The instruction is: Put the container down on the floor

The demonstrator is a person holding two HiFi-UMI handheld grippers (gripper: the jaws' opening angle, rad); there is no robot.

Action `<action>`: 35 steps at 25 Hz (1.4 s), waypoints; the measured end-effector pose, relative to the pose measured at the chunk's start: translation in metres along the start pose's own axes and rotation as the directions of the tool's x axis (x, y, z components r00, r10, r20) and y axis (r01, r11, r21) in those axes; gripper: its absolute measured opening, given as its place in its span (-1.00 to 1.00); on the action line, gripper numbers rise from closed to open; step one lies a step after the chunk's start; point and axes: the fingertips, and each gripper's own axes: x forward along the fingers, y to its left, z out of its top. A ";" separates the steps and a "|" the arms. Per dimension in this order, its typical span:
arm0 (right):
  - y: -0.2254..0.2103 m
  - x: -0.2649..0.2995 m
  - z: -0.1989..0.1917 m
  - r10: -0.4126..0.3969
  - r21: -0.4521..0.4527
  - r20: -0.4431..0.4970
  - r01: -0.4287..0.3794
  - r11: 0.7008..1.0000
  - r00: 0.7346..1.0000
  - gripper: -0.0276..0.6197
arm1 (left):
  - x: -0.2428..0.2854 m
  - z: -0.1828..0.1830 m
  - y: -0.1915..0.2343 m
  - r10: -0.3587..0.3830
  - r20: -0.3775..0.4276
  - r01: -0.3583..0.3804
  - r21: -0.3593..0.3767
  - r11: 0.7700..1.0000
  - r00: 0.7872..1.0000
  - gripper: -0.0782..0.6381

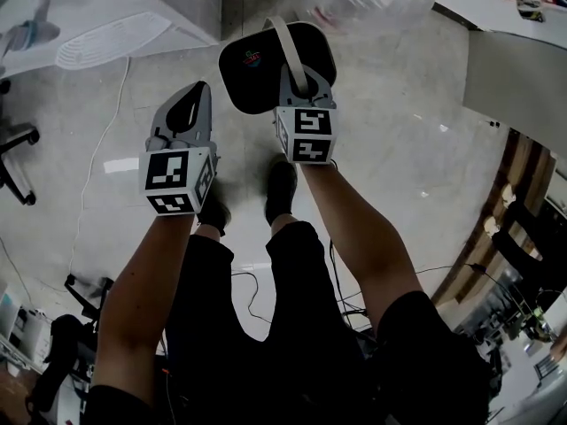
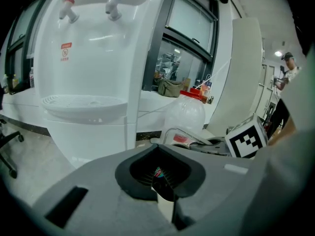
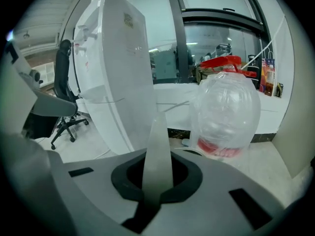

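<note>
Below, the dark rounded container [image 1: 252, 67] hung over the floor [image 1: 399, 122] just ahead of the person's shoes [image 1: 282, 184], its flat top turned up toward the head camera. Its long axis ran left to right in the head view, while its grey strap [image 1: 288, 42] ran across the top, away from the person. Whether its base touched the floor could not be told. The right gripper [image 1: 299, 76] had its fingers pinched together on that strap, which rose as a pale band straight through the jaws in the right gripper view [image 3: 156, 151]. The left gripper [image 1: 188, 106] hung just beside the container, apart from it, fingers brought together with nothing between them.

The floor was pale, polished and speckled, with a white cable [image 1: 97, 158] trailing across it. One white water dispenser [image 2: 93, 73] stood ahead, carrying two taps [image 2: 69, 6]. One large clear bottle [image 3: 226, 112] with a red cap sat on the floor beside it. One office chair [image 3: 59, 102] stood further off.
</note>
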 end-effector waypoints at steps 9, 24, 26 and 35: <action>0.007 -0.008 -0.025 0.021 -0.048 -0.073 -0.025 0.999 0.997 -0.88 | -0.009 -0.010 -0.013 -0.008 -0.025 0.008 -0.012 1.000 1.000 -0.75; 0.012 -0.018 -0.036 0.046 -0.040 -0.131 -0.051 0.998 0.990 -0.59 | -0.021 -0.019 -0.020 0.011 -0.066 -0.013 -0.027 1.000 0.998 -0.75; 0.011 -0.022 -0.038 0.046 -0.038 -0.138 -0.052 0.998 0.989 -0.55 | -0.024 -0.020 -0.021 0.013 -0.075 -0.015 -0.027 1.000 0.997 -0.75; 0.011 -0.063 -0.020 0.066 -0.022 -0.122 -0.069 0.997 0.990 -0.38 | -0.052 -0.006 -0.032 0.017 -0.074 -0.018 -0.009 1.000 0.997 -0.75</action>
